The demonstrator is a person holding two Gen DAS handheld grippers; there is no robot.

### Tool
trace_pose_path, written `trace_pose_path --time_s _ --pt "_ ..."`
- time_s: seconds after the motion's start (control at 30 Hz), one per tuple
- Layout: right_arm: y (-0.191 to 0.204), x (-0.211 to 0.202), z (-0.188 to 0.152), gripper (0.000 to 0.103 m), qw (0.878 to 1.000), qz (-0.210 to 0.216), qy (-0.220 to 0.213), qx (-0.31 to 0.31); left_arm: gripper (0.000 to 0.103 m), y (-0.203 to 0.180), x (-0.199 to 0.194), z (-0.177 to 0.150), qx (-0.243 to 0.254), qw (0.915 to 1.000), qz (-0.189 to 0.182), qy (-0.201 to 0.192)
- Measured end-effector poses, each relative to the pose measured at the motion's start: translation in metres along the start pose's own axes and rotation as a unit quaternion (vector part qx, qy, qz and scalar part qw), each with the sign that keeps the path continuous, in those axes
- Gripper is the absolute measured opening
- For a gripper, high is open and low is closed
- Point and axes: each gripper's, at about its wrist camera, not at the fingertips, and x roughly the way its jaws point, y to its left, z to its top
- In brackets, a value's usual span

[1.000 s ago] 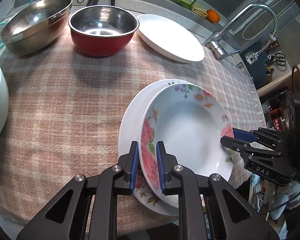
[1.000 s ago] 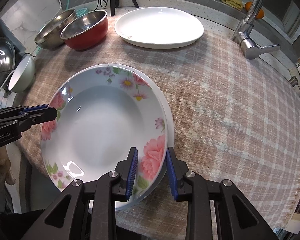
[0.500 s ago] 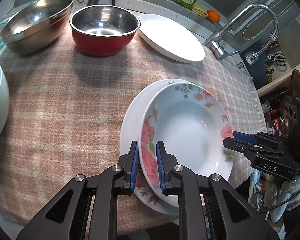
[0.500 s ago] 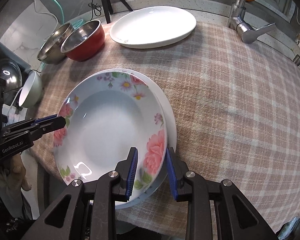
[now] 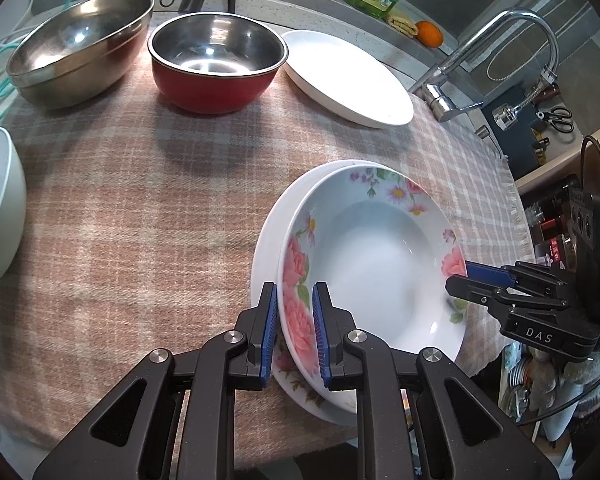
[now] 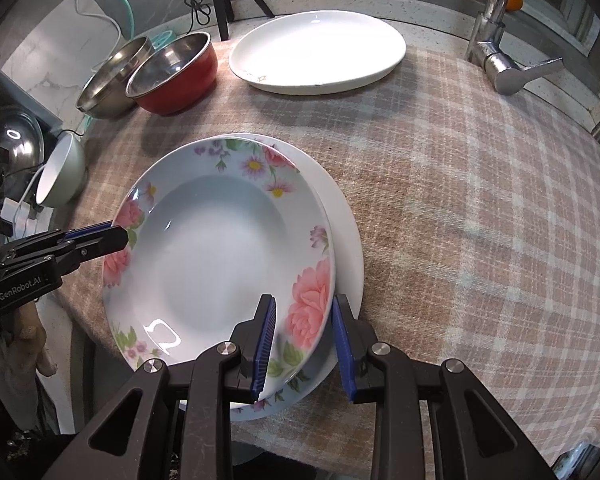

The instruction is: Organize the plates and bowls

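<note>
Floral plate level between both tools

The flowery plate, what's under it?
Under the flowery plate peeks another plate with a white rim, resting on the checked cloth. Its middle is covered, so any pattern there stays hidden.

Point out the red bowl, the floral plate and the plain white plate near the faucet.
red bowl (image 5: 216, 88): left wrist view, outer wall.
floral plate (image 6: 220, 256): right wrist view, white well.
plain white plate (image 6: 320, 48): right wrist view, centre.
</note>
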Motion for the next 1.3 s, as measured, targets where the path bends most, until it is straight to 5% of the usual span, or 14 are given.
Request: trace_pose_path --time_s 0.87,1.3 --pt "-0.048 -0.064 0.004 0.035 0.992 0.046 -0.108 0.04 0.016 -0.011 -0.053 0.027 0.004 0.9975 0.026 -0.066" --pt "-0.094 -0.095 0.025 0.038 0.986 0.049 -0.148 -0.049 0.016 -0.058 -0.054 0.025 -0.056 0.9908 0.049 -0.113"
